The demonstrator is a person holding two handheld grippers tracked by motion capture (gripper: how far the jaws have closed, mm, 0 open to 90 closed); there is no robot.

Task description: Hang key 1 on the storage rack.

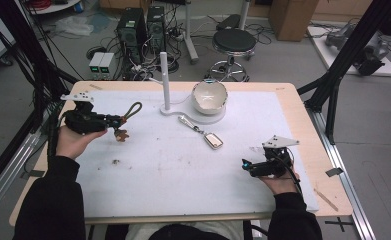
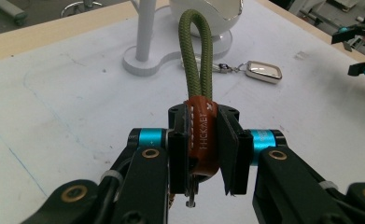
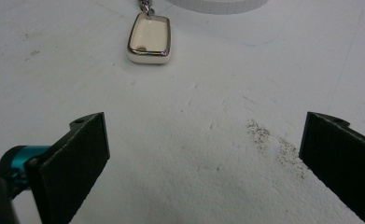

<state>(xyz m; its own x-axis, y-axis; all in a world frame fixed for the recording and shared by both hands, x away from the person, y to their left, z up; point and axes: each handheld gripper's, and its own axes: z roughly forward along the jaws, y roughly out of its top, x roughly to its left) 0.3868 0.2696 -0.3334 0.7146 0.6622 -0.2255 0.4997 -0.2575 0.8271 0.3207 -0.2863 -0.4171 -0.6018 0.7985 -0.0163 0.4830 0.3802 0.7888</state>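
Observation:
My left gripper (image 1: 117, 120) (image 2: 203, 149) is held above the mat at the left, shut on a keychain strap: an olive green rope loop (image 2: 195, 56) (image 1: 133, 109) bound by a brown leather band (image 2: 202, 135). Something small and brown (image 1: 121, 134) hangs below it. A silver rectangular key fob (image 1: 214, 140) (image 2: 263, 71) (image 3: 150, 37) on a short chain lies flat in the middle of the mat. My right gripper (image 1: 246, 165) (image 3: 203, 154) is low over the mat at the right, open, with nothing between its jaws; the fob lies ahead of it.
A white stand with an upright post (image 1: 165, 82) (image 2: 145, 32) and a white bowl (image 1: 209, 96) sits at the back centre. The white mat (image 1: 183, 175) covers a wooden table (image 1: 310, 145). A small dark speck (image 1: 116, 161) lies front left.

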